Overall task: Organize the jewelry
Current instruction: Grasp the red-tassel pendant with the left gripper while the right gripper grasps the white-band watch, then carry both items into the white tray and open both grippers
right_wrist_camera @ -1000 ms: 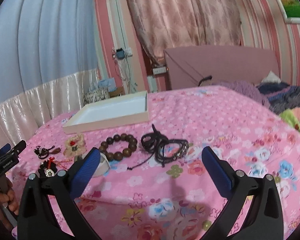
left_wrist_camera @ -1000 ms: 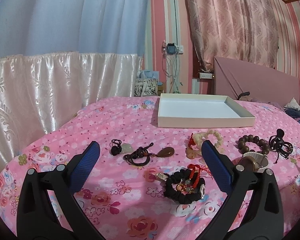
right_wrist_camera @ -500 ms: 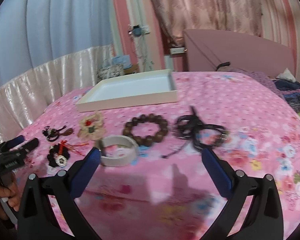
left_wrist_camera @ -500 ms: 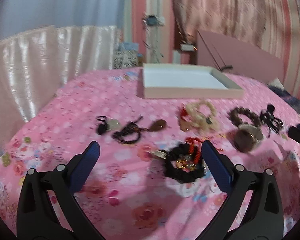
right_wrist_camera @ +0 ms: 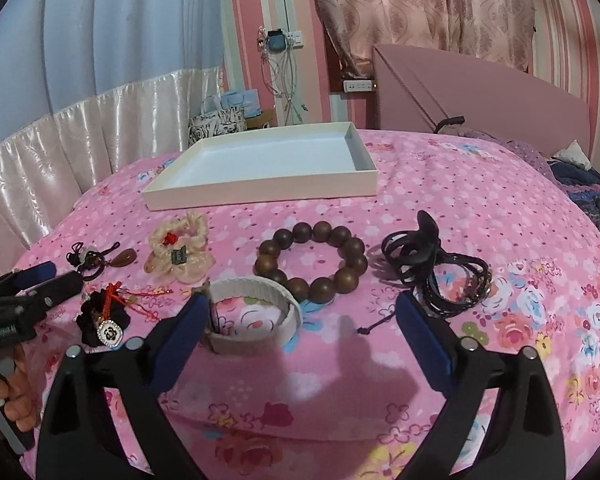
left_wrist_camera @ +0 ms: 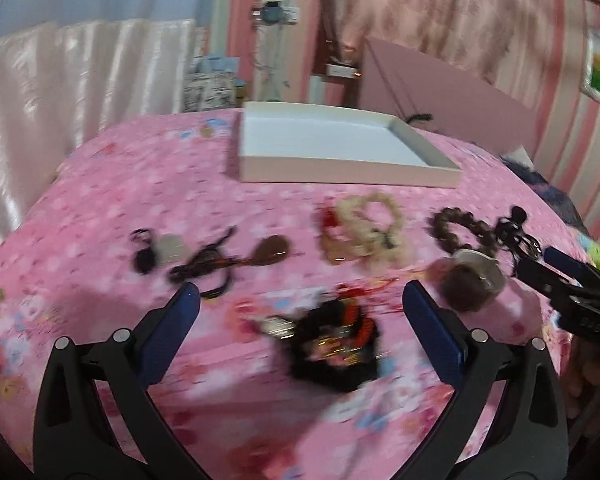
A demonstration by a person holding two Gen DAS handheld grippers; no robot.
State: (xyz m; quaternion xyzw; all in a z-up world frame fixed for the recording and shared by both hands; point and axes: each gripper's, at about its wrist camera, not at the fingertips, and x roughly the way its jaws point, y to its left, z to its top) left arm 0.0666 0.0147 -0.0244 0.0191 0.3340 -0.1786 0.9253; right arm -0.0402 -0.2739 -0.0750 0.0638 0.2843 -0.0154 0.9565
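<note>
Two grippers have dropped toward the jewelry lying in front of the empty tray (right_wrist_camera: 260,196): right gripper (right_wrist_camera: 302,320), closing from wide around the white band (right_wrist_camera: 256,320), left gripper (left_wrist_camera: 300,312) wide over the black piece (left_wrist_camera: 336,340). Picking begins.

Both grippers are of the same make: the left gripper (left_wrist_camera: 301,300) and the right gripper (right_wrist_camera: 302,312) have black plastic arms shaped like a fork, with triangular cut-outs, round silver screws at the joints and flat blue pads (right_wrist_camera: 176,340) on the inner faces (the left gripper's body carries small pale lettering, too small to read).
</note>
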